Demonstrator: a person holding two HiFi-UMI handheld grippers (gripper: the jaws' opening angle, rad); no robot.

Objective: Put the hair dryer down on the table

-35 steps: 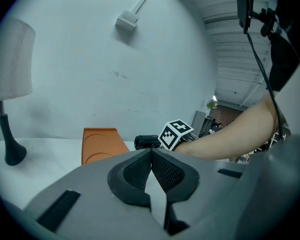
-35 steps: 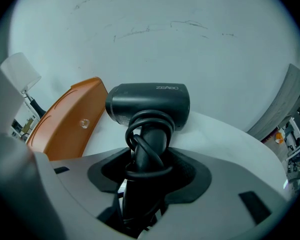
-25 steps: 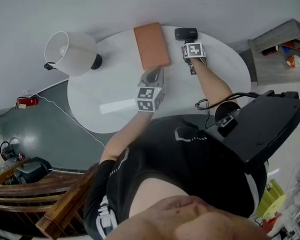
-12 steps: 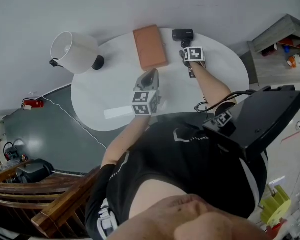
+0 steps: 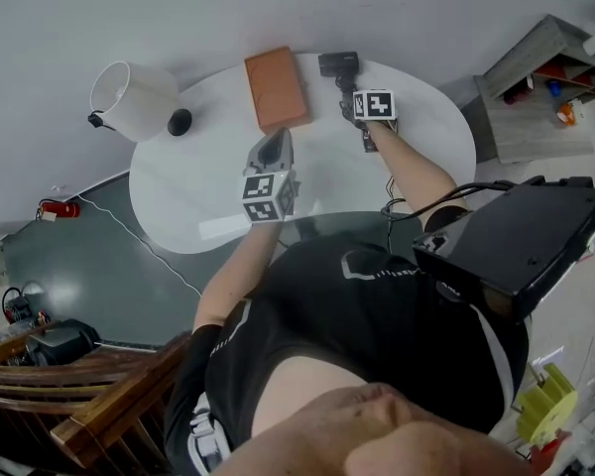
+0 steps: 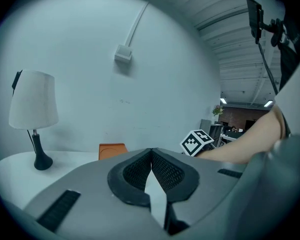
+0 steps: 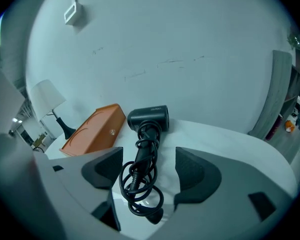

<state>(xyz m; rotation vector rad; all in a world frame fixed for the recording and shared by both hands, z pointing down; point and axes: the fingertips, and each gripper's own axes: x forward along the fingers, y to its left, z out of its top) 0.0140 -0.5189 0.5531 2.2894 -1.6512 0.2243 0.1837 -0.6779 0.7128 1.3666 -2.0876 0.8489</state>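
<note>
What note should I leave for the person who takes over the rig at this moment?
Left claw: shut, empty, over the table.
Right claw: jaws have just been opening and are now open. The dryer shows between them, not gripped.
Dryer: lies on the table beside the box, cord wound on its handle.
Done: dryer put down and released.
Left: probably only to draw the right claw clear.

The right gripper hides the lower handle of the hair dryer in the head view. The shelf is cut by the edge; its small things, perhaps toys, are unclear.
</note>
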